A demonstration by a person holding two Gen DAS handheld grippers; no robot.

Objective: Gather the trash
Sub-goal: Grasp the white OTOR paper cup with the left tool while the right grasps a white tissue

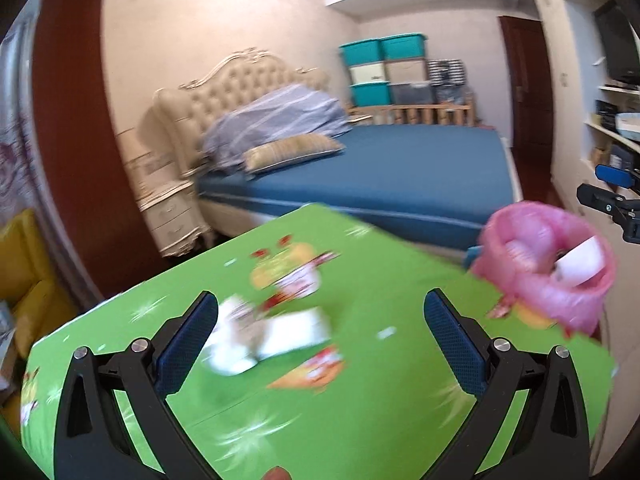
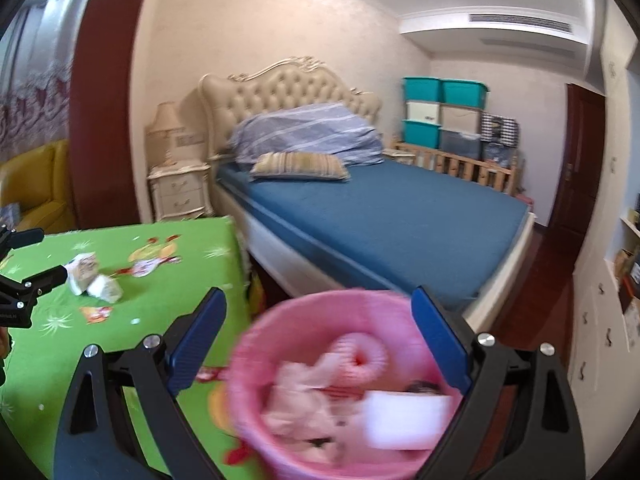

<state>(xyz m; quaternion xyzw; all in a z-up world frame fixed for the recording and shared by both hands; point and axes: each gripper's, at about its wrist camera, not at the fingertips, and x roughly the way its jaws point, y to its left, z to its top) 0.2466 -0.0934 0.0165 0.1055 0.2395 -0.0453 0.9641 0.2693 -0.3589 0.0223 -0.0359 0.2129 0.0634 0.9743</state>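
Pink-lined bin (image 2: 340,392) stood mouth-up, blurred, between the right gripper's (image 2: 320,332) spread jaws; crumpled paper (image 1: 264,332) lay crosswise inside the left gripper's (image 1: 320,324) gaping jaws.

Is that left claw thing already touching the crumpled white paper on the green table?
Cannot tell. In the left wrist view the left gripper is wide open around the blurred white paper; in the right wrist view its fingertip sits right beside the paper, with no clear gap or contact.

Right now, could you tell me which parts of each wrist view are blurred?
Left wrist view: the crumpled white trash and pink bin are motion-smeared, the bed softer. Right wrist view: the bin's contents are smeared, while the bed and table stay fairly sharp.
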